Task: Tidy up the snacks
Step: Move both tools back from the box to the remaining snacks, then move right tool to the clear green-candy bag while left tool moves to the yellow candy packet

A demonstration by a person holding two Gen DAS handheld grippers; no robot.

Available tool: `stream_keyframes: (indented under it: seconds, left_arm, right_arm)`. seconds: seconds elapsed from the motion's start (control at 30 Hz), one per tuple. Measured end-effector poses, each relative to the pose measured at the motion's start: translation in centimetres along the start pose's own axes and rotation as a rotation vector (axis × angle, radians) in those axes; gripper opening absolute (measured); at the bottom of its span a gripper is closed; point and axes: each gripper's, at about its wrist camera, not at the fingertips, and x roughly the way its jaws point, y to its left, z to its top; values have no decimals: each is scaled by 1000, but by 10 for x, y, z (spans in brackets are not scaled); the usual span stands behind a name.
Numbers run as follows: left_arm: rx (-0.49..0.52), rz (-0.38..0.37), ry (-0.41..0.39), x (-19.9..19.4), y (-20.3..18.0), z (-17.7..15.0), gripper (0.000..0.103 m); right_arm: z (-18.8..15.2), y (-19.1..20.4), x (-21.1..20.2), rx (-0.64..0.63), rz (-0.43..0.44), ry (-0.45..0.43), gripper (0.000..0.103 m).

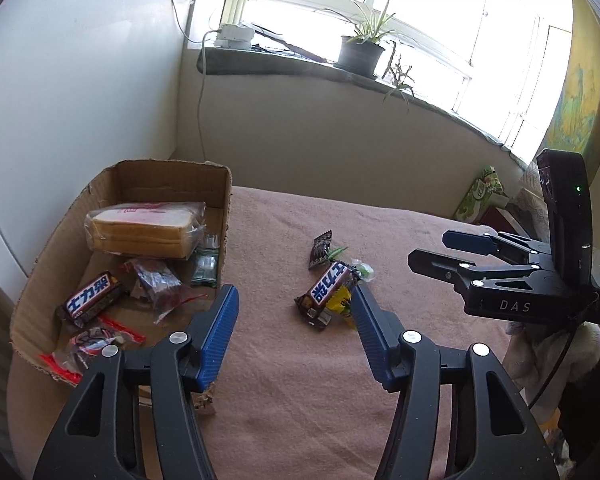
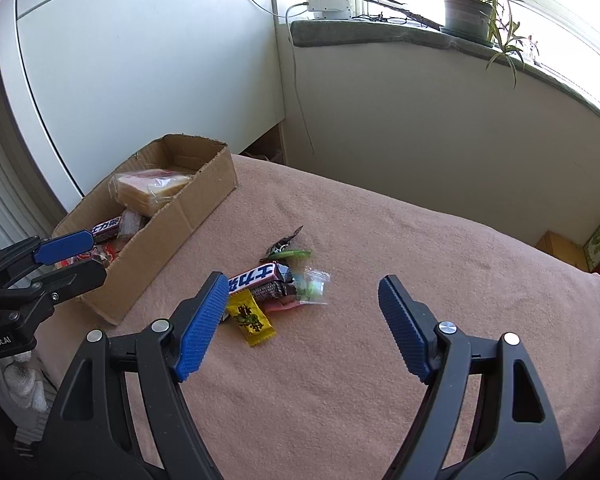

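Note:
A cardboard box (image 1: 224,216) (image 2: 204,200) stands at the left of the pink-covered table (image 1: 300,380) (image 2: 380,320). It holds bagged bread (image 1: 144,228) (image 2: 152,188), a Snickers bar (image 1: 90,300) (image 2: 106,230) and red-edged snack packs (image 1: 88,344). A loose pile lies mid-table: a Snickers bar (image 1: 326,290) (image 2: 256,276), a yellow candy (image 1: 338,304) (image 2: 250,318), a dark wrapper (image 1: 320,248) (image 2: 282,244) and a clear green sweet (image 1: 362,270) (image 2: 314,286). My left gripper (image 1: 296,336) (image 2: 70,258) is open and empty above the table beside the box. My right gripper (image 2: 300,328) (image 1: 432,248) is open and empty, just short of the pile.
A windowsill with a potted plant (image 1: 360,48) (image 2: 468,12) and a white power adapter (image 1: 236,34) (image 2: 328,4) runs behind the table. A white cabinet (image 2: 140,60) stands behind the box. A green tissue box (image 1: 480,196) sits at the far right.

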Motion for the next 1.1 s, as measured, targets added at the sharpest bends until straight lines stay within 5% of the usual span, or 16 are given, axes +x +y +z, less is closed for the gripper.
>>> stream_keyframes:
  seconds: [0.2,0.57,0.93,1.1]
  left_arm:
    - [15,-31,62,17,-17,-14,41]
    - [11,-14,104,30,-23,-23,36]
    - [-23,-74,187,60,-35,-29,36]
    - [-52,-84,215,76,-40,-30,36]
  right_arm:
    - [-13,-23,13,54,26,50,79]
    - [16,-15,54,30,184,134,38]
    - [13,-27,80,44,187,194,36]
    - [4,-30,80,-60,165,192,36]
